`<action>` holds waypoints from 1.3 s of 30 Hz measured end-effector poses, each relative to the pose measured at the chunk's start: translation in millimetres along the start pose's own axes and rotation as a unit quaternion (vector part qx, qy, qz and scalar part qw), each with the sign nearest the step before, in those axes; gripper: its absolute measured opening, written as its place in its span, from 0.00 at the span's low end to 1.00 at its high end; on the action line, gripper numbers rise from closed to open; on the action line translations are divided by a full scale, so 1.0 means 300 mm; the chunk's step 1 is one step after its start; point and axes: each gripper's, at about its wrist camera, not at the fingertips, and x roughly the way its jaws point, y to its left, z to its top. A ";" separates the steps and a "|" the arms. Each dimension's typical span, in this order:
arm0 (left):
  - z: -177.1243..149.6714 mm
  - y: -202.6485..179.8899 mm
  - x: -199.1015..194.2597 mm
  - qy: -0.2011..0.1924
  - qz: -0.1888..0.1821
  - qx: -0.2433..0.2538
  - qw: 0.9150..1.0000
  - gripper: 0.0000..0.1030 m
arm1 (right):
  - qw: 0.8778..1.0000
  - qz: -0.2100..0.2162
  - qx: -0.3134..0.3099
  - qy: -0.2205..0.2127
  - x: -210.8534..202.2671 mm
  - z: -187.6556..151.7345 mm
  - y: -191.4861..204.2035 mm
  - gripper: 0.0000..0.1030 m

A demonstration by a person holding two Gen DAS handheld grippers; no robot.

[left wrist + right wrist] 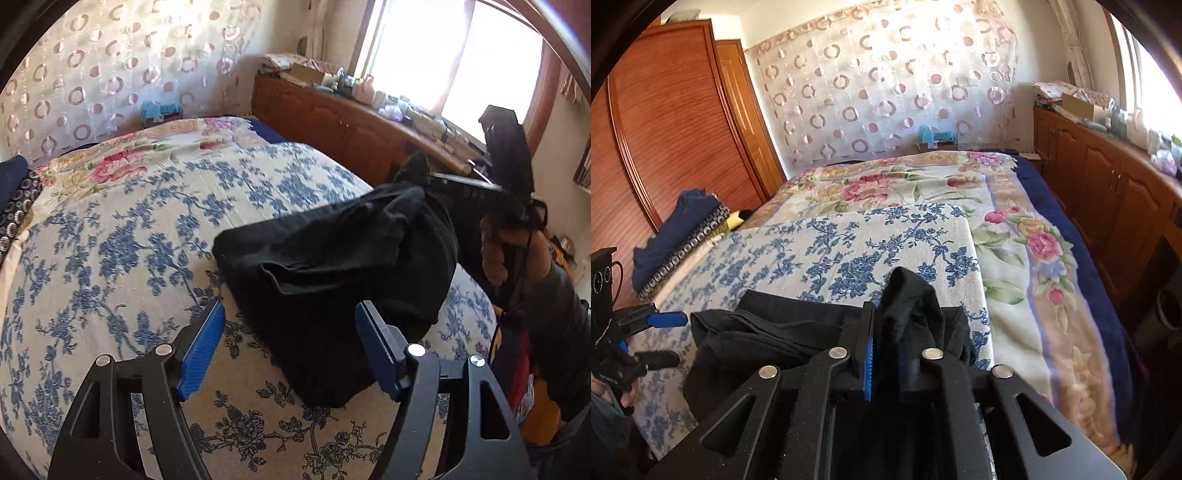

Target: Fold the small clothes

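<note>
**Black garment half-folded on the blue-flowered bedcover**

Blue-flowered bedcover (110, 240) serves as the folding surface. On it the black garment (332, 266) lies bunched, long axis running roughly from one gripper to the other. Right gripper (886, 354) pinches its raised edge, likely to carry a fold; left gripper (290, 350) hovers spread, empty.

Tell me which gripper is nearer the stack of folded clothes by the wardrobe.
Left. In the right wrist view the left gripper hangs open at the bed's left side, just below the stack of folded clothes. The right gripper is further right, pinching the black garment.
</note>
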 end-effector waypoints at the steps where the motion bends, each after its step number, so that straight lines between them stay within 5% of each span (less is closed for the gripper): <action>1: 0.006 -0.005 0.013 0.003 -0.001 0.002 1.000 0.72 | 1.000 -0.003 -0.006 -0.001 -0.007 0.003 0.009 0.14; 6: 0.061 -0.018 0.093 0.017 0.003 0.014 1.000 0.72 | 0.999 -0.014 -0.038 0.012 -0.033 0.023 0.032 0.27; 8: 0.085 -0.014 0.118 0.018 0.006 0.015 1.000 0.72 | 0.999 -0.012 -0.039 0.012 -0.052 0.031 0.027 0.47; 11: 0.126 0.023 0.154 0.010 0.026 -0.001 1.000 0.72 | 0.999 -0.009 -0.035 0.016 -0.074 0.042 0.011 0.57; 17: 0.180 0.137 0.184 -0.009 0.072 -0.053 0.996 0.72 | 0.999 -0.019 -0.034 0.001 -0.141 0.030 -0.027 0.59; 26: 0.157 0.152 0.143 -0.017 0.069 -0.056 0.996 0.72 | 0.997 -0.018 -0.006 0.077 0.018 -0.040 -0.040 0.61; 34: 0.137 0.129 0.079 -0.018 0.031 -0.059 0.998 0.72 | 0.996 -0.030 0.022 0.078 0.061 -0.026 -0.043 0.63; 39: 0.103 0.108 0.152 0.023 0.032 -0.045 0.998 0.72 | 0.995 -0.007 0.035 0.092 0.066 -0.045 -0.069 0.63</action>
